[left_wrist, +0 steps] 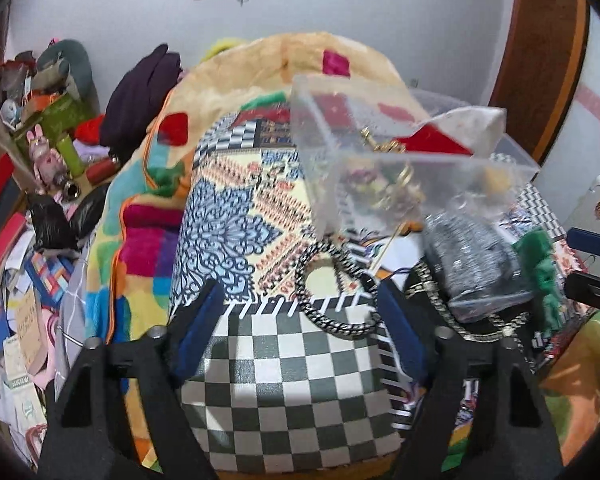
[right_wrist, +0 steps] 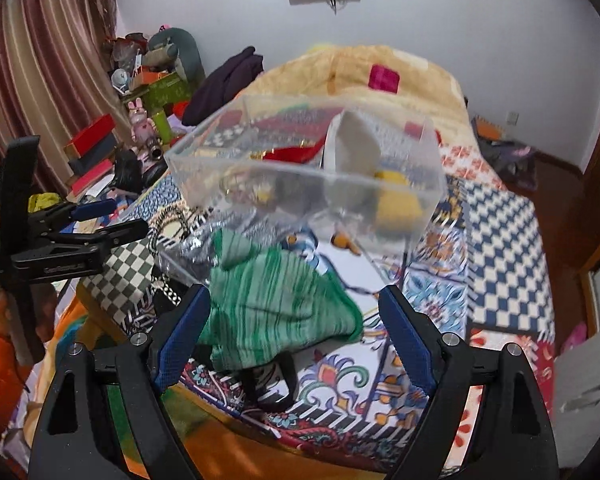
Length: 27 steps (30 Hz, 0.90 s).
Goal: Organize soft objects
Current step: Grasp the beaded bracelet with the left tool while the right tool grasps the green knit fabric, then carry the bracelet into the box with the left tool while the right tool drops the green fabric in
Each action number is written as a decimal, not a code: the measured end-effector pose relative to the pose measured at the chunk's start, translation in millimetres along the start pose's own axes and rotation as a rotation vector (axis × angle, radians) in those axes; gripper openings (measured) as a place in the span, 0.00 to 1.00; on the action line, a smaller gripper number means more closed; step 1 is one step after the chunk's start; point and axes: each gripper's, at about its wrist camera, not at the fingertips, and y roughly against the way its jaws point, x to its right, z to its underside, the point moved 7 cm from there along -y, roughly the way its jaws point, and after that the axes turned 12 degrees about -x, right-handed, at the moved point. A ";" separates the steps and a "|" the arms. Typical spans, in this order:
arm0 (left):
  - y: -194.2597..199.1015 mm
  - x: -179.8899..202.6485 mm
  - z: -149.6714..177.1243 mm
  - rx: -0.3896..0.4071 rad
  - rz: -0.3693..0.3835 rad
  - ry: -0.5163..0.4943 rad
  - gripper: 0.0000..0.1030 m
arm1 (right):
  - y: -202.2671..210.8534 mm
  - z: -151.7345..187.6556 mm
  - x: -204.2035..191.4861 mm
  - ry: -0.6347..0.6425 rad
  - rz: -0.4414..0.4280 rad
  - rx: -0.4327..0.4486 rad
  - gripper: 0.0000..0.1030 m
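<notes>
A clear plastic bin (left_wrist: 400,160) (right_wrist: 312,176) stands on the bed and holds a white and red cloth (left_wrist: 452,136), a yellow soft item (right_wrist: 400,196) and gold trinkets. A green striped cloth (right_wrist: 276,300) lies on the bed just in front of my right gripper (right_wrist: 296,328), which is open and empty. A checkered bag (left_wrist: 284,380) with a rope strap (left_wrist: 332,280) lies under my open left gripper (left_wrist: 300,320). A silvery pouch (left_wrist: 476,264) lies beside the bin. The left gripper also shows in the right wrist view (right_wrist: 112,220).
A patchwork bedspread (right_wrist: 500,240) covers the bed, with a folded colourful blanket (left_wrist: 140,208) and a dark garment (left_wrist: 140,96) behind. Books, boxes and toys (left_wrist: 40,184) clutter the left side. A curtain (right_wrist: 40,80) and a door (left_wrist: 540,60) frame the room.
</notes>
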 end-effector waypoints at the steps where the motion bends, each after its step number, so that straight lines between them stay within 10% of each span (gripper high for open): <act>1: -5.1 -0.4 0.1 -0.012 0.008 0.004 0.65 | -2.4 0.4 -0.8 -0.004 -0.012 -0.007 0.81; 4: -15.7 0.1 0.0 -0.034 0.019 0.010 0.53 | -8.9 2.3 -2.9 -0.010 -0.046 -0.025 0.79; 14: -26.5 5.4 -2.7 -0.030 0.010 -0.021 0.06 | -18.6 8.7 -7.0 -0.009 -0.098 -0.080 0.23; 27: 16.4 8.2 -2.2 0.061 0.043 -0.022 0.05 | 9.7 1.4 6.6 -0.038 -0.044 0.026 0.06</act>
